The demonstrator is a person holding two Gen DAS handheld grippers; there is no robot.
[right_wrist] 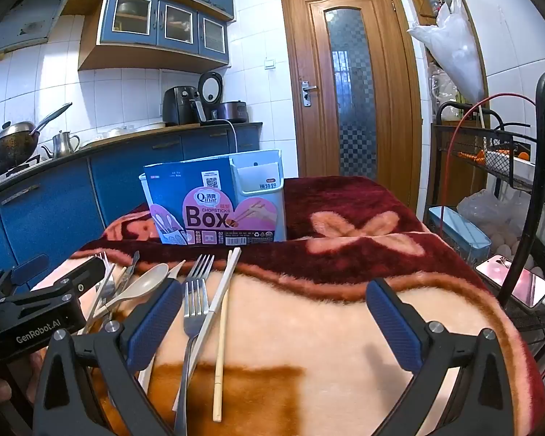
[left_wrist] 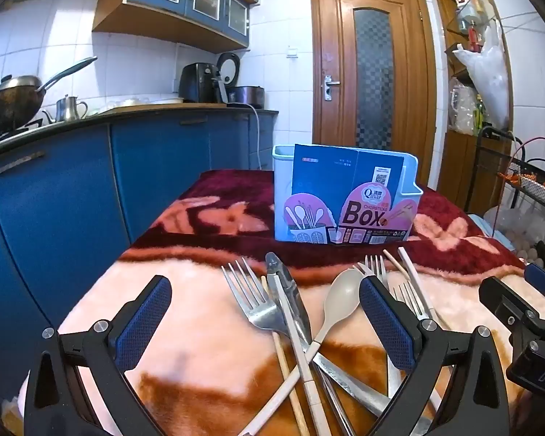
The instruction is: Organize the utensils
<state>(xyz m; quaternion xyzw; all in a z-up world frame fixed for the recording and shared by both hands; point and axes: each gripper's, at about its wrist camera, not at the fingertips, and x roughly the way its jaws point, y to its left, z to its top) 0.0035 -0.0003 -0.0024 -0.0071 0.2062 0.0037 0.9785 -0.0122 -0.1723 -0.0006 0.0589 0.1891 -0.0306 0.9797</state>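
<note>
A: Our left gripper (left_wrist: 265, 321) and right gripper (right_wrist: 274, 321) both gape, grasping nothing.

B: We see utensils (left_wrist: 301, 312) heaped lower centre (blanketed surface (right_wrist: 309, 327)), box (left_wrist: 345, 196) behind them.

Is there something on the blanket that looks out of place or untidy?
Yes. The utensils lie crossed in a loose pile on the blanket, none in the chopsticks box, which stands upright behind them with its cardboard label on.

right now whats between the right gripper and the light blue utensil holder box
Only bare pink and dark red fleece blanket between the right gripper and the holder box, in the right wrist view.
</note>
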